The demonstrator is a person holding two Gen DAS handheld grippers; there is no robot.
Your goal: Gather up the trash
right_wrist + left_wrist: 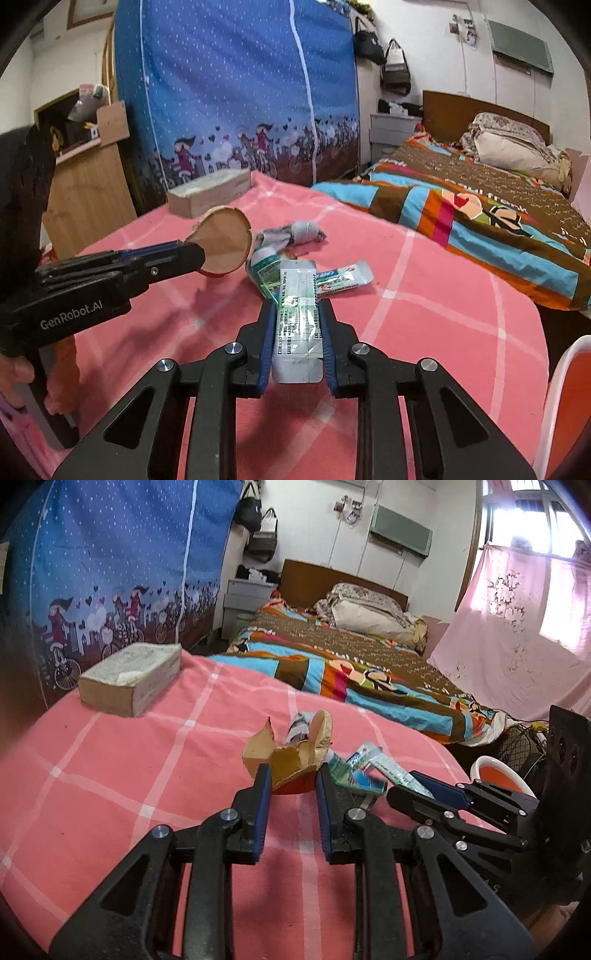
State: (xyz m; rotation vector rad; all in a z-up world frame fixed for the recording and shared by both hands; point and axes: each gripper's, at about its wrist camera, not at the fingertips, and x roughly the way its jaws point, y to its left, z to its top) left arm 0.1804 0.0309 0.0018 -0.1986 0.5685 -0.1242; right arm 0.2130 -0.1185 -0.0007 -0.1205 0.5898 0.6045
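Left gripper (291, 775): clamped on torn brown paper (288, 764).
Right gripper (297, 306): clamped on clear wrapper (297, 321).
Surface: pink checked sheet (424, 295).

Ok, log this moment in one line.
left tool: shut on torn paper cup | right tool: shut on foil wrapper | surface: pink checked cloth

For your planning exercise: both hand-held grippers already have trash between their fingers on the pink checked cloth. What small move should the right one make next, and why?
Probably lift the right hand-held gripper slightly and carry its silver-green wrapper toward the white-rimmed orange bin at its right. The wrapper already sits between the fingers, and other wrappers remain on the cloth.
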